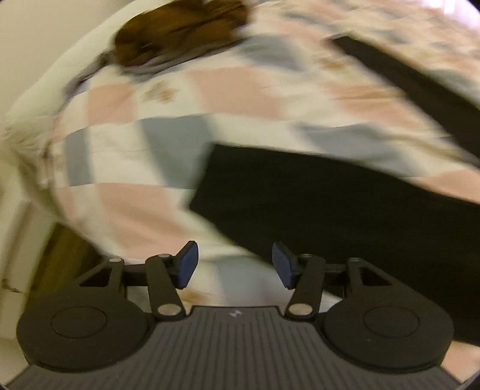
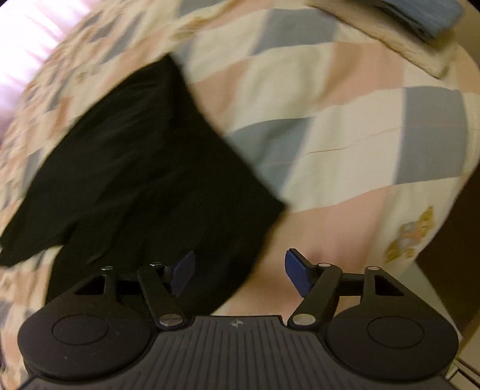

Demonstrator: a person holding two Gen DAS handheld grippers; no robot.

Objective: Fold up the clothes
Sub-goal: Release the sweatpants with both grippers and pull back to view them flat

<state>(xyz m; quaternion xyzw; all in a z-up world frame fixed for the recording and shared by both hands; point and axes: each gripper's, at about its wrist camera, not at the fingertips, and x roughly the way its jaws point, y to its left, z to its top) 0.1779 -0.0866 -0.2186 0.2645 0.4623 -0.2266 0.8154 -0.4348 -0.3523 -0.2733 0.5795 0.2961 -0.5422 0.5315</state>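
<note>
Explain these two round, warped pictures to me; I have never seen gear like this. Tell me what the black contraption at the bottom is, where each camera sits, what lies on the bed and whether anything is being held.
No robot here: a person holds a hand tool with a two-fingered claw in each hand. A wide-angle camera on each tool looks forward along its fingers, hence the round, bent view.

One picture comes from the left claw, the other from the right claw. The blue pads are the fingertips. Both claws are open and hold nothing.

Below them lies a checked bedcover in pink, grey-blue and cream. On it lies a black garment, loosely spread. A brown item lies farther off in the left view, and folded blue cloth in the right. Both pictures are motion-blurred.
</note>
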